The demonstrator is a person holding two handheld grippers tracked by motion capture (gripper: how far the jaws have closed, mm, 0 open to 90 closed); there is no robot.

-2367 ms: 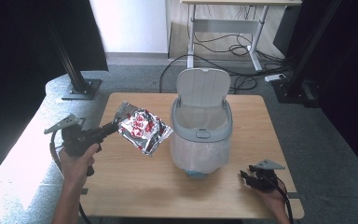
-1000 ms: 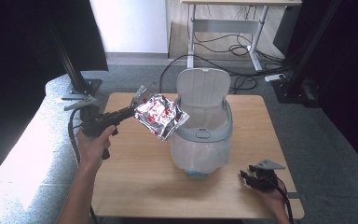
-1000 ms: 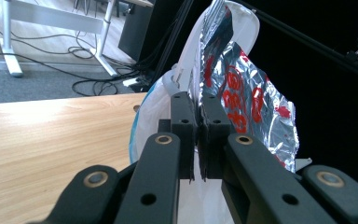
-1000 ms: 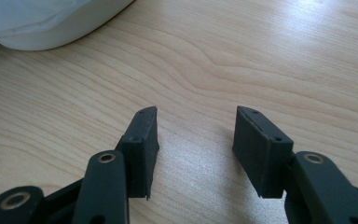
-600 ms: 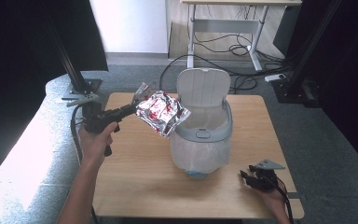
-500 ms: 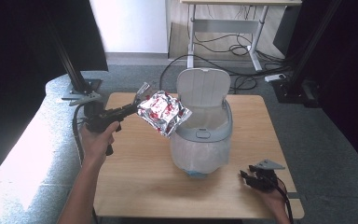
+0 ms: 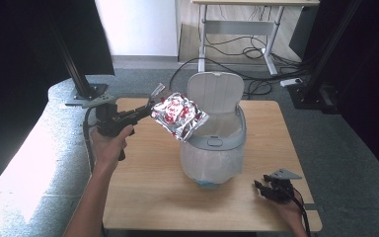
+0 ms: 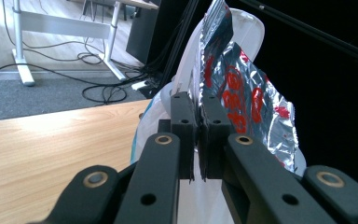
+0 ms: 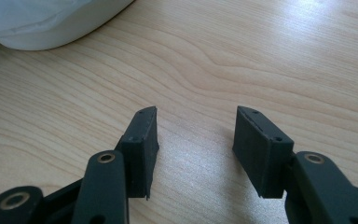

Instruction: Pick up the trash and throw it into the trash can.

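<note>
A crinkled silver foil bag with red print hangs in the air over the left rim of a small white bin whose lid stands open. My left gripper is shut on the bag's upper left corner; in the left gripper view the jaws pinch the foil bag edge-on, with the bin just behind. My right gripper rests low at the table's front right, open, with bare wood between its fingers.
The wooden table has free surface left and in front of the bin. A grey padded bench lies to the left. Beyond the table stand a desk frame and floor cables.
My left gripper has carried the foil bag up and to the right, from beside the bin to above its left rim. The right gripper has stayed in place.
</note>
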